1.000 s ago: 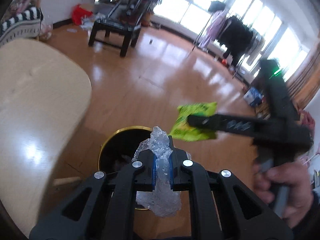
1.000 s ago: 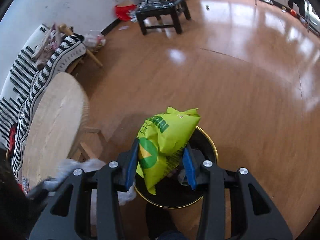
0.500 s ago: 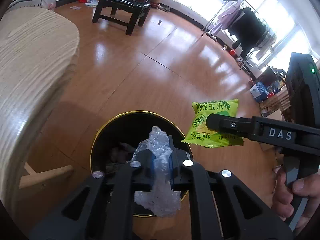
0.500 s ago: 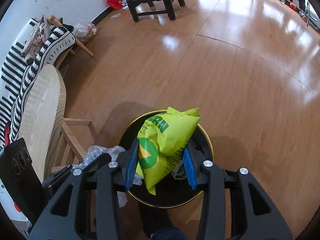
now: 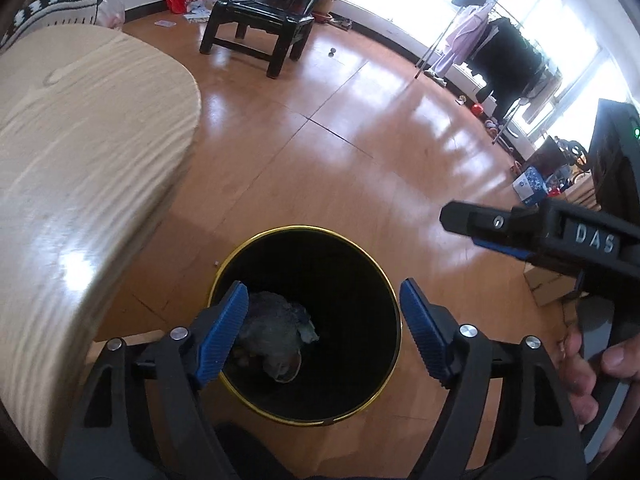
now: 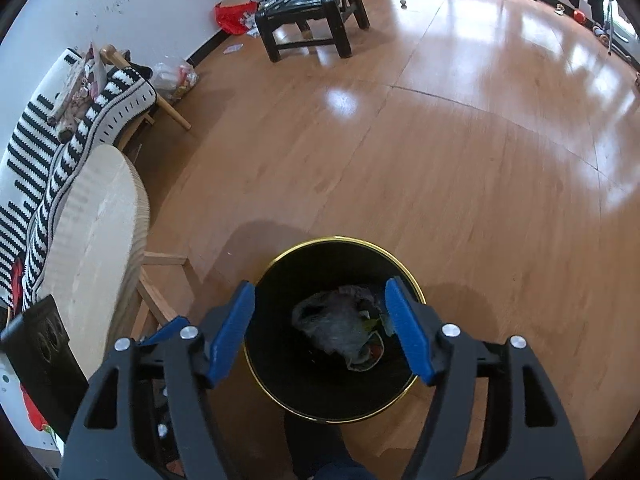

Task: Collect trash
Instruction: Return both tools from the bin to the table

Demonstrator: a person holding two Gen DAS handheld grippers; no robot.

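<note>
Wood floor, near: black bin (image 6: 336,408) holding crumpled, light, soft plastic (image 6: 340,326), pinchable at any fold; both jaws opening, empty.

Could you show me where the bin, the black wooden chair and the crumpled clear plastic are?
bin (image 6: 404,268), right wrist view, gold rim at the far side.
black wooden chair (image 5: 256,16), left wrist view, its seat.
crumpled clear plastic (image 6: 340,326), right wrist view, its middle, inside the bin.
</note>
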